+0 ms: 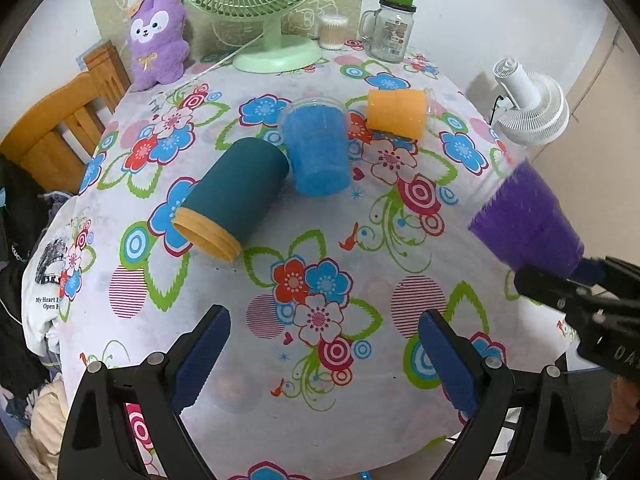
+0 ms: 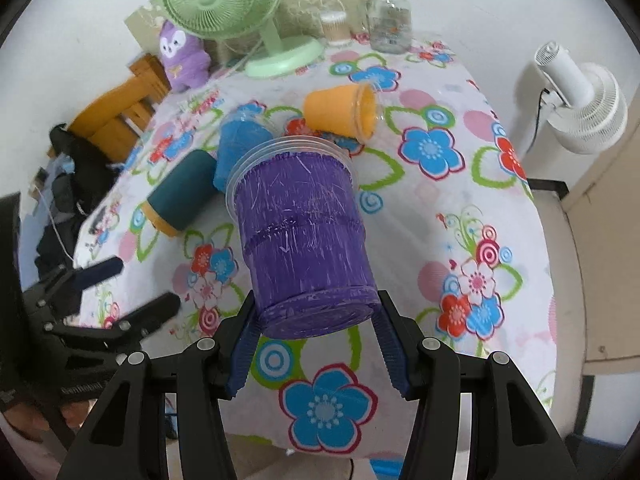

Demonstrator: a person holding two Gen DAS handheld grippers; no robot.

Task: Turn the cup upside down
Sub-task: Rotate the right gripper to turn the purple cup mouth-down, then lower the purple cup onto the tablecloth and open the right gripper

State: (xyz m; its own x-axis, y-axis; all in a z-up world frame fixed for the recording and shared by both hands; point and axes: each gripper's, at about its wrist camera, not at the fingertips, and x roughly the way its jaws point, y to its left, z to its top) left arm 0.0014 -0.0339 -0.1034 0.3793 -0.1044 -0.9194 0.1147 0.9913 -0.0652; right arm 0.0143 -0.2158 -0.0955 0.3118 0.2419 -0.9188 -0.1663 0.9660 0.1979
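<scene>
My right gripper (image 2: 318,320) is shut on the base of a purple plastic cup (image 2: 300,232) and holds it in the air above the floral table, mouth pointing away and a little up. In the left wrist view the purple cup (image 1: 528,224) is at the right with the right gripper (image 1: 576,280) behind it. My left gripper (image 1: 324,344) is open and empty above the table's near edge; it also shows in the right wrist view (image 2: 132,288). A teal cup (image 1: 236,196), a blue cup (image 1: 318,148) and an orange cup (image 1: 396,114) lie on their sides.
A green fan (image 1: 260,8), a purple plush toy (image 1: 158,36), a glass jar with a green lid (image 1: 390,24) and a small cotton-swab container (image 1: 333,32) stand at the table's back. A white fan (image 1: 532,100) is off the right edge, a wooden chair (image 1: 60,120) at the left.
</scene>
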